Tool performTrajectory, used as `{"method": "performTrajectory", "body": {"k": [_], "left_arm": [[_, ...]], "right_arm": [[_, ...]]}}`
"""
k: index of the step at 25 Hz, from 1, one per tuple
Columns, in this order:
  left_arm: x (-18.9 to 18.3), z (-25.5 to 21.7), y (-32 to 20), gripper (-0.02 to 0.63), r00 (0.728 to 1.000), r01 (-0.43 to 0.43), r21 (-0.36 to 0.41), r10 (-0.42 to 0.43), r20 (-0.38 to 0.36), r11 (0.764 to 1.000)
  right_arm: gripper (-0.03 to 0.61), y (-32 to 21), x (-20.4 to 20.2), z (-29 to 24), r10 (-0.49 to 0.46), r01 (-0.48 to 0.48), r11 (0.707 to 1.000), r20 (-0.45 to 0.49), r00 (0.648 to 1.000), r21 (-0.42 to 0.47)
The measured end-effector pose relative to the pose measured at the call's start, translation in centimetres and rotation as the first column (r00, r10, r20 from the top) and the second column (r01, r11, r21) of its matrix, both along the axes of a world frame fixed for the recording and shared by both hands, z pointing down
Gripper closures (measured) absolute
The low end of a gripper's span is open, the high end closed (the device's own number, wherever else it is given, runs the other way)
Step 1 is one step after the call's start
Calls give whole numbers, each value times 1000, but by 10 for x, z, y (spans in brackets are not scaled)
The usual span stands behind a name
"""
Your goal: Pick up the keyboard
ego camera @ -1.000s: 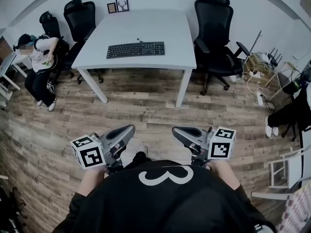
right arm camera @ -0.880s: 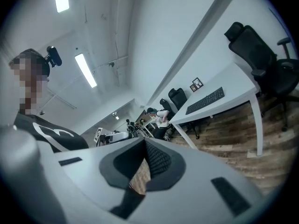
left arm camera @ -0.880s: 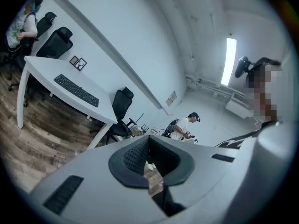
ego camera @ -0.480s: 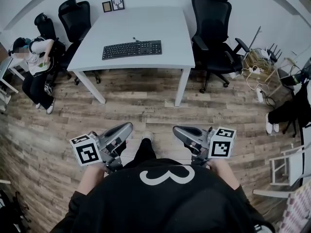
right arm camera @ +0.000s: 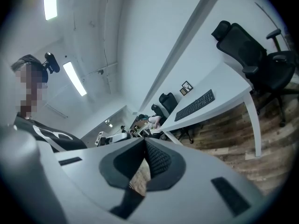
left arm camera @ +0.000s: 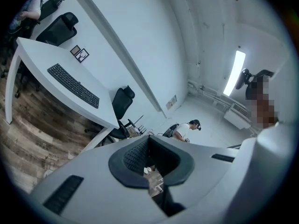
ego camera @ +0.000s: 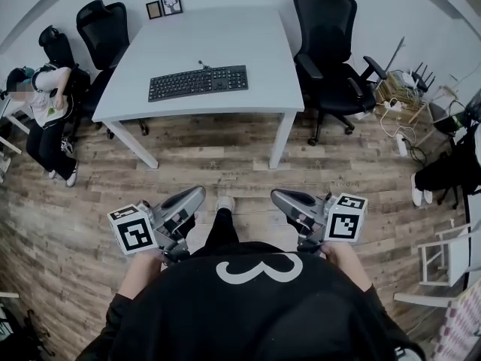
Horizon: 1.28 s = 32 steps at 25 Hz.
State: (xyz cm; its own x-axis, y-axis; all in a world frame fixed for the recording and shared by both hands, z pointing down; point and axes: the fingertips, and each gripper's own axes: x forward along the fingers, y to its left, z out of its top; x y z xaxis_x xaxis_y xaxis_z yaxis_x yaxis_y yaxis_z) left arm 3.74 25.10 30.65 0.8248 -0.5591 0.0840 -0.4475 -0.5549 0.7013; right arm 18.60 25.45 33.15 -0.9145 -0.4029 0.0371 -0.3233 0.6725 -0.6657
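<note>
Item: black keyboard [ego camera: 198, 82], lying flat on the white counter [ego camera: 225, 36], nearer its front edge, nothing touching it.
Left claw [ego camera: 200, 193]: jaws sitting fully together, gripping nothing, hovering over the wood floor [ego camera: 225, 156], well apart from the counter.
Right claw [ego camera: 275, 195]: jaws likewise pressing together, carrying nothing, pointing toward the counter.
Office chair [ego camera: 331, 47]: black, standing at the counter's right side.
Picture frames [ego camera: 164, 6]: two, standing at the counter's far edge.
Seated person [ego camera: 45, 104]: sitting at far left.
</note>
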Motion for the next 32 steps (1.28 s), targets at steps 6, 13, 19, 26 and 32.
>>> {"method": "performTrajectory", "body": {"k": [6, 13, 19, 26, 32], "left_arm": [[-28, 1, -76, 600, 1000, -5, -23, 5, -17, 1000], [-60, 7, -176, 600, 1000, -6, -83, 4, -28, 997], [-89, 9, -259, 600, 999, -5, -120, 2, -32, 993], [-117, 13, -329, 600, 999, -3, -141, -2, -35, 990], [-125, 16, -363, 600, 1000, -16, -128, 13, -22, 992]], "right_arm": [[570, -75, -23, -5, 24, -24, 1000, -10, 1000, -13], [569, -171, -52, 2, 42, -44, 996, -26, 999, -77], [569, -254, -81, -2, 39, -43, 994, -38, 999, -104], [569, -328, -108, -7, 32, -37, 993, -46, 998, -109], [569, -363, -123, -3, 20, -27, 992, -50, 999, -125]]}}
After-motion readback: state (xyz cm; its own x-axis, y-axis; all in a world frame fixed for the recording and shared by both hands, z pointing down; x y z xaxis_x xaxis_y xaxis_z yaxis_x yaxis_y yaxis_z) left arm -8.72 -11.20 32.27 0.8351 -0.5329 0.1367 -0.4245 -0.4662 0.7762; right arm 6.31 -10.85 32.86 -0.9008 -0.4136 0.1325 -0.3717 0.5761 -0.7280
